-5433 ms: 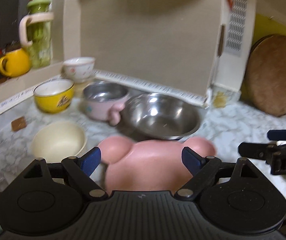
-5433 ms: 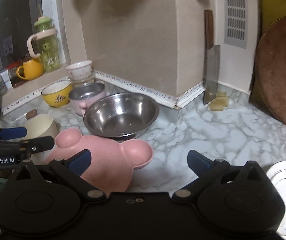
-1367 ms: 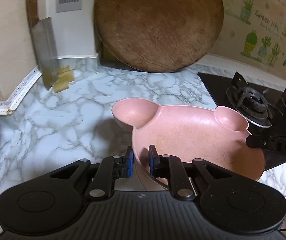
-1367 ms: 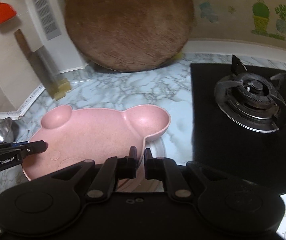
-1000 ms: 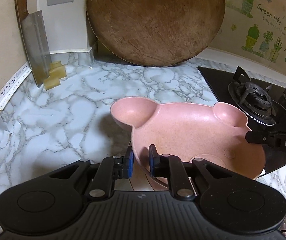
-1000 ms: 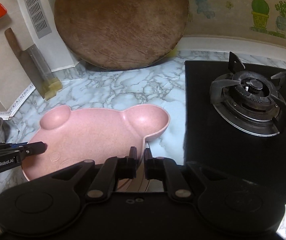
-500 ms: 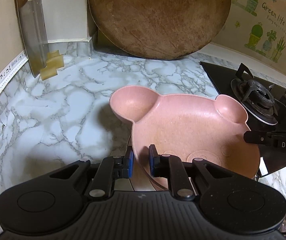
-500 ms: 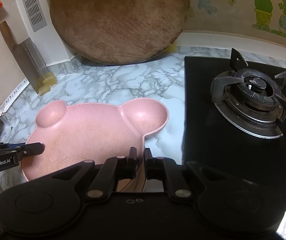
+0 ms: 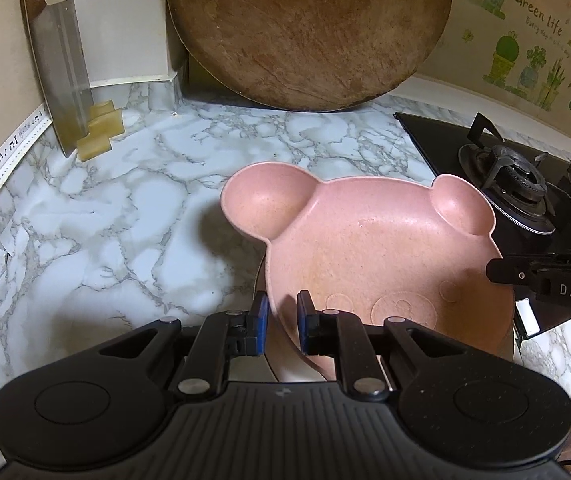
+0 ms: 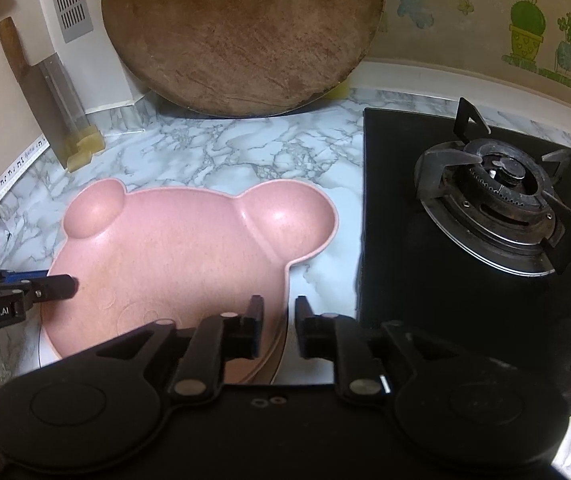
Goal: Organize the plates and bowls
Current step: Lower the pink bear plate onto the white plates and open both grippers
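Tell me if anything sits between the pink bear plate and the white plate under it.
Nothing visible does. The pink bear plate lies directly over the white plate, whose rim peeks out beneath. The left gripper grips the pink rim; the right gripper is opening around it.

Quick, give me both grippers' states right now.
Left gripper: shut on the rim of the pink bear-shaped plastic plate.
Right gripper: jaws opening, the same plate's rim between them, pads no longer pressing it.

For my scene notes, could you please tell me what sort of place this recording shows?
Most likely a home kitchen: a marble-patterned countertop beside a gas burner, a round wooden chopping board leaning on the wall, and a cleaver standing nearby.
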The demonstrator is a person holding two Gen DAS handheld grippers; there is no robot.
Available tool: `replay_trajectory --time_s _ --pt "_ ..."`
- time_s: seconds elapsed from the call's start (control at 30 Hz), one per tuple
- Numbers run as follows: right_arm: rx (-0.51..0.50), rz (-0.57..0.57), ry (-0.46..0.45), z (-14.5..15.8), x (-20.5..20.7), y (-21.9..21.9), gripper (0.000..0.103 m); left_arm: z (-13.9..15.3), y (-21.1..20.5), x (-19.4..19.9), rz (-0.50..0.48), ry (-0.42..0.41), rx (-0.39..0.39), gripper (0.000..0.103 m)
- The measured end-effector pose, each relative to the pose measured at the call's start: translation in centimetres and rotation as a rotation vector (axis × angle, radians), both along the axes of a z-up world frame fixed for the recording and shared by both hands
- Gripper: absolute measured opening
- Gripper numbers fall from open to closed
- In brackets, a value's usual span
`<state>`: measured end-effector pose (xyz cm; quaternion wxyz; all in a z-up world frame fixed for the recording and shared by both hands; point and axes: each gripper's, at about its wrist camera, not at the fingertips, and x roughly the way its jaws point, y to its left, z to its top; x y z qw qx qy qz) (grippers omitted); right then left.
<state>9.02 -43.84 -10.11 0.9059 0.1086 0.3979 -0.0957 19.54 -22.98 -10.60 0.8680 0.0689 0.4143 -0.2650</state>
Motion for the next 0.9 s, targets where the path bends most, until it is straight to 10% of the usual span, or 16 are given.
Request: replay_trajectory --time_s 0.67,0.9 --pt "-0.053 0.078 -0.058 2.8 -1.7 5.0 0.051 1.8 2.8 -1.9 -0.042 -0.013 -0.059 0.015" --pt "-0.046 0.108 -0.097 3.9 -2.1 7.2 0.062 3.4 4.8 -3.2 -0.037 -0.066 -0.078 0.048"
